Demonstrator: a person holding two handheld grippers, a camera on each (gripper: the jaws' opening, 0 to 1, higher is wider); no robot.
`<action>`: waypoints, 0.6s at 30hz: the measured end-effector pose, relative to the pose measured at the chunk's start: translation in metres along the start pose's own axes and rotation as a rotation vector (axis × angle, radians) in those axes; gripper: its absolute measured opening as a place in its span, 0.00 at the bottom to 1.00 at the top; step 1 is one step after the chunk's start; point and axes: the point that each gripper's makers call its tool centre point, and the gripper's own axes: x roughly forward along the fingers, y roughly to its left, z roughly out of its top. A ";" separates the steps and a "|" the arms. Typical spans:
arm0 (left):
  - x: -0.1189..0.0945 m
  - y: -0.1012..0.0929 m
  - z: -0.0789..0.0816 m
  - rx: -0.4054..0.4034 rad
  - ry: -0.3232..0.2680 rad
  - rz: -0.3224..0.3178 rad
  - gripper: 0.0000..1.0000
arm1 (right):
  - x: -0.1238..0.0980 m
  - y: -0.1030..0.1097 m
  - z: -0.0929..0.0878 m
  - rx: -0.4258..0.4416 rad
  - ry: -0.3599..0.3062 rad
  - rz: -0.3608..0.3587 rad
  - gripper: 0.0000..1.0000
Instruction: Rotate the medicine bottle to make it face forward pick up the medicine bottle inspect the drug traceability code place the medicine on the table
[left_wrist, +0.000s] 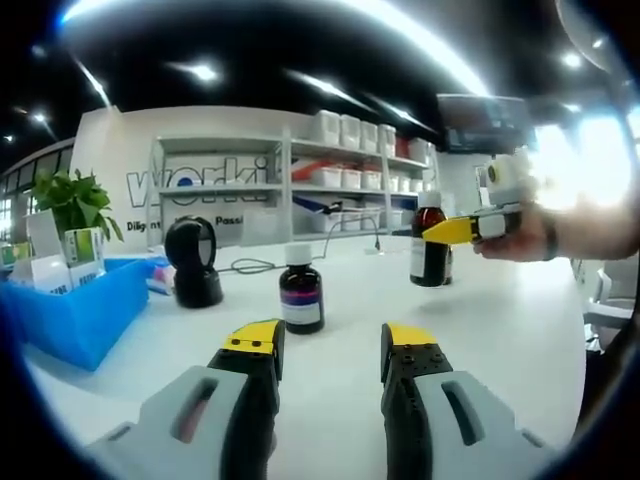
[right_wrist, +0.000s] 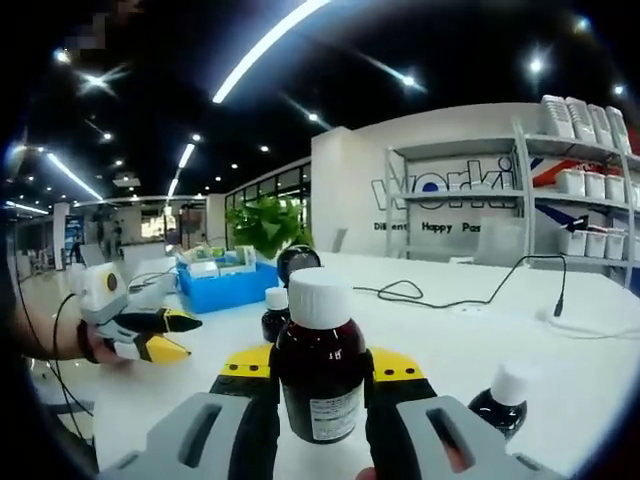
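A dark brown medicine bottle (right_wrist: 320, 372) with a white cap stands upright between the jaws of my right gripper (right_wrist: 322, 362), which is shut on it; a white label faces the camera. In the left gripper view the same bottle (left_wrist: 429, 250) is at the right, held by the right gripper (left_wrist: 452, 231) in a person's hand (left_wrist: 525, 238); I cannot tell whether it touches the table. My left gripper (left_wrist: 330, 340) is open and holds nothing. A second brown bottle (left_wrist: 301, 296) stands on the white table just beyond it. The left gripper (right_wrist: 178, 337) also appears at the left of the right gripper view.
A black scanner stand (left_wrist: 192, 262) and a blue bin (left_wrist: 85, 310) with boxes sit on the left of the white table (left_wrist: 500, 340), a plant (left_wrist: 72, 200) behind. A third bottle (right_wrist: 500, 398) stands low right. A black cable (right_wrist: 480, 295) runs toward the shelves (left_wrist: 340, 170).
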 end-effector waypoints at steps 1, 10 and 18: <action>0.000 0.000 0.000 0.000 -0.001 0.000 0.30 | -0.003 0.002 0.000 -0.007 0.002 0.002 0.28; 0.000 -0.001 0.000 0.005 -0.001 -0.006 0.30 | -0.025 0.016 -0.008 -0.007 0.006 0.015 0.28; 0.000 -0.002 0.000 0.008 0.000 -0.006 0.30 | -0.037 0.027 -0.023 -0.006 0.009 0.040 0.28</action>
